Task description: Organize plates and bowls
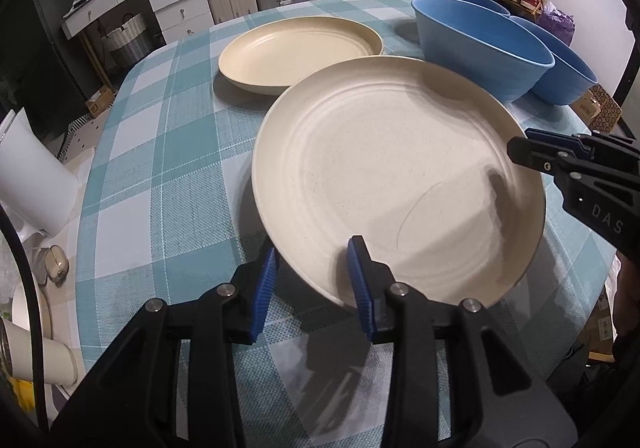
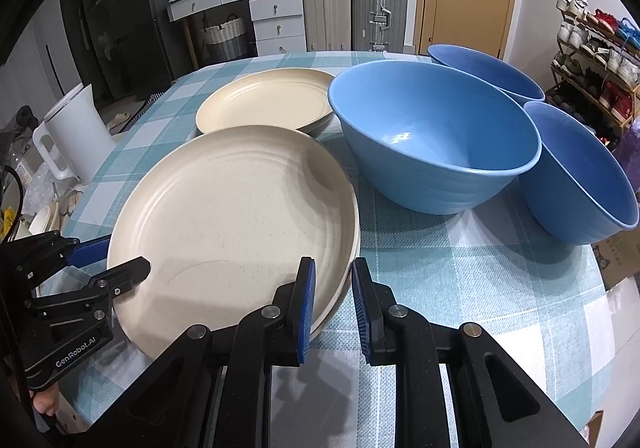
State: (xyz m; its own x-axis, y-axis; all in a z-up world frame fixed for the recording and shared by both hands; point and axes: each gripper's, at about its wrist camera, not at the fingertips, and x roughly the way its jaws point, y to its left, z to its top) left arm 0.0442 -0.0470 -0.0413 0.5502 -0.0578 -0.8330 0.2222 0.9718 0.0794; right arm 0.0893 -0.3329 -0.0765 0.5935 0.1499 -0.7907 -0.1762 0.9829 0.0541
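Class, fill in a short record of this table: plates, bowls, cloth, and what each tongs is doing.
Plates: two, cream: near plate, far plate
Bowls: three, blue, empty, right of the plates
Cloth: teal and white check
Left tongs: open, astride the near plate's rim
Right tongs: shut on the near plate's rim

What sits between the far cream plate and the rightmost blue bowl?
Another blue bowl, upright on the checked tablecloth; the right wrist view shows it.
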